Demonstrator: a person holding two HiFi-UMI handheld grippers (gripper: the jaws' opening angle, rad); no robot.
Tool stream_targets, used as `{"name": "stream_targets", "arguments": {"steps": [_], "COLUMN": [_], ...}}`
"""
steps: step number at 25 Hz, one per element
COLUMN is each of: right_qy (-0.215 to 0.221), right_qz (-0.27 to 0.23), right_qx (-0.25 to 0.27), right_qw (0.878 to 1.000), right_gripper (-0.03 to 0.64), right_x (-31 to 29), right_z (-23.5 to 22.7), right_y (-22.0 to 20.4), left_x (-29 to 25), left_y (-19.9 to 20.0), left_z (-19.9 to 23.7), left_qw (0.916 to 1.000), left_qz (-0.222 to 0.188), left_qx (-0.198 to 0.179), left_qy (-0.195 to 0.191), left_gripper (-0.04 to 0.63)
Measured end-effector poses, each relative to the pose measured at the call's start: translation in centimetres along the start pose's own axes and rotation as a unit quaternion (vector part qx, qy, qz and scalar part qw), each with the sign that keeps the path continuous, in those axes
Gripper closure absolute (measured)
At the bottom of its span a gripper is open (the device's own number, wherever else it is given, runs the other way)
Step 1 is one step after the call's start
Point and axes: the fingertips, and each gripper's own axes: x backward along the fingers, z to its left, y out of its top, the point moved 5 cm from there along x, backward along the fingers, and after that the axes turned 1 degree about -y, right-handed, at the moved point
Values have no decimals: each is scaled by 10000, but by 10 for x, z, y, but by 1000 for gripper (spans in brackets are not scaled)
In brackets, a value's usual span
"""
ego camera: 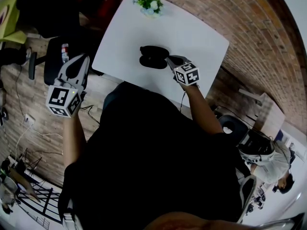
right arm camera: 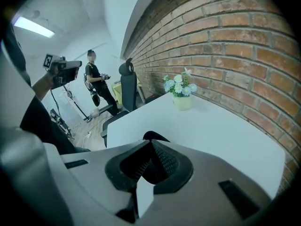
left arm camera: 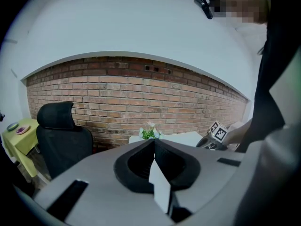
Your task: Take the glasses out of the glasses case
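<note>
A black glasses case (ego camera: 152,56) lies open on the white table (ego camera: 196,37), its two halves side by side. I cannot make out the glasses. My right gripper (ego camera: 168,59) is at the case's right end with its jaws shut. In the right gripper view a thin black edge of the case (right arm camera: 153,136) sticks out just past the closed tips of the right gripper (right arm camera: 150,143). My left gripper (ego camera: 80,60) is held up off the table's left side, shut and empty. In its own view the left gripper (left arm camera: 153,141) points at the brick wall.
A small pot of flowers (ego camera: 149,4) stands at the table's far edge by the brick wall (ego camera: 249,42). A black office chair (ego camera: 61,56) sits left of the table. Another person (right arm camera: 96,81) stands farther back in the room.
</note>
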Motion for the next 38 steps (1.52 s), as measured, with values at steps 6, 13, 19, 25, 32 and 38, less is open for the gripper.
{"name": "stream_targets", "arguments": {"steps": [6,13,19,25,32,38], "right_qy": [57,237,291,293,262,234], "right_qz": [360,840,1075,1262,1448,1632], "right_qx": [207,439,615,851,1028,1212], "right_qw": [9991,9952,9919,9879,9838,9788], "right_gripper": [583,558,546,534,528,528], "right_x": [-21,-46,-56,-72,-88,-99], "right_z": [5,11,14,18,18,15], "right_y": [-7,-23,-31,-33,-35,-36], "left_x": [-2,-10,-10,-2,0,2], "left_y": [-4,-13,-17,-22,-25,-27], "left_z": [12,22,25,38,48,63], "left_qw": [10000,9998,9998,9996,9995,9992], "left_qz": [58,112,144,154,170,189], "left_qx": [45,125,161,217,253,276], "left_qy": [-20,-62,-39,73,102,210], "left_gripper": [586,586,586,586,586,586]}}
